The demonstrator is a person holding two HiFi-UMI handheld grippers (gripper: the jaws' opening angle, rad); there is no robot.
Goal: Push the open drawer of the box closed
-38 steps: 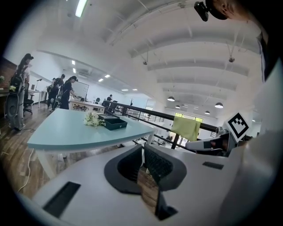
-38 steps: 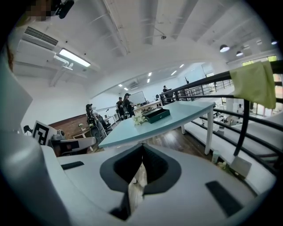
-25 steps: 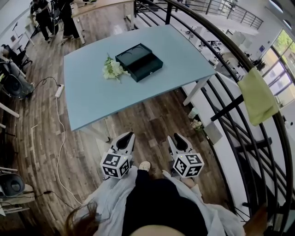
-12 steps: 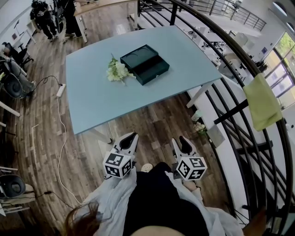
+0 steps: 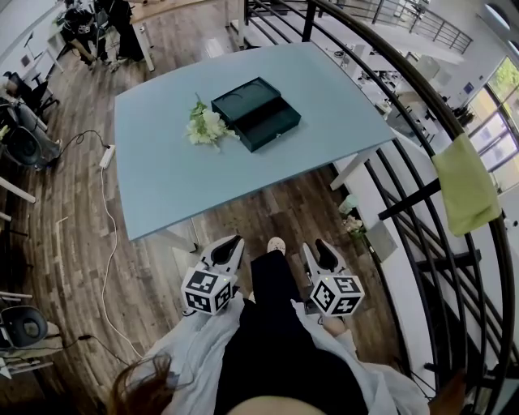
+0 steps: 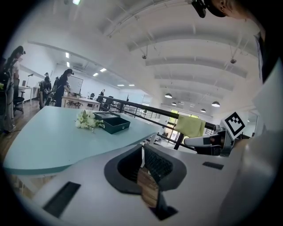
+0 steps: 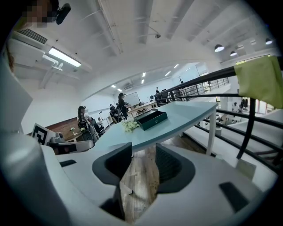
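Observation:
A dark green box (image 5: 247,100) sits on the light blue table (image 5: 178,178), its drawer (image 5: 274,126) pulled out toward the table's right edge. White flowers (image 5: 203,126) lie against the box's left side. Both grippers hang low by my body, well short of the table. The left gripper (image 5: 232,240) has its jaws together and empty. The right gripper (image 5: 319,246) stands open with only floor showing between its jaws. Far ahead in the left gripper view I see the box (image 6: 112,123), and again in the right gripper view (image 7: 151,118).
A black curved railing (image 5: 405,190) runs down the right side, with a yellow-green cloth (image 5: 466,182) draped over it. A white cable and power strip (image 5: 105,158) lie on the wood floor at the left. People stand at the far back left (image 5: 97,24).
A shoe has stepped forward between the two grippers. The table and box have shifted slightly right in view. Both grippers stay low by the body.

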